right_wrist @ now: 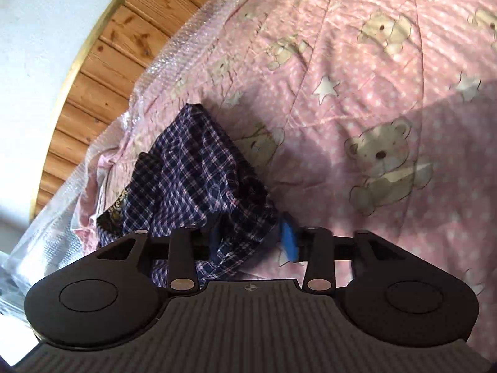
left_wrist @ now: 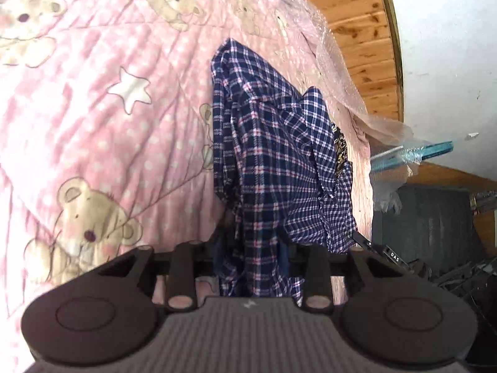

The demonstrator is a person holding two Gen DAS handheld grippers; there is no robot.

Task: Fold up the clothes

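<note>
Pink quilt (left_wrist: 102, 130) with bears and stars fills everything ahead of both your claws; it's the surface under the job. In the right wrist view part of the quilt (right_wrist: 357, 71) to the right of the claw sits in shadow, the rest is sunlit.

Wood-panel wall strip (left_wrist: 351, 31) runs along the far right of your left claw, and along the far left of your right claw (right_wrist: 102, 71). Clear bubble-wrap sheet (left_wrist: 335, 71) lies between that paneling and the quilt edge.

Navy plaid shirt (left_wrist: 273, 161), with pink and white lines, is the task item. It's bunched, not flat, and stretches from dead centre at your left claw away ahead of it. A patch of yellow-black patterned lining shows on its right side.

Left claw (left_wrist: 253, 248): clenched on the plaid shirt. Cloth runs straight down between the two fingers and both pads are buried in it.

Right claw (right_wrist: 248, 239): same shirt (right_wrist: 192, 174) heaps up ahead and left of centre, its near edge draped between the fingers. The right blue pad (right_wrist: 287, 242) is exposed with a gap beside the cloth; the left pad is covered. The frame is motion-blurred there, so I cannot tell whether the right claw is gripping or loose.

Teal comb-like object (left_wrist: 413, 154), far right of your left claw, past the quilt edge.
</note>
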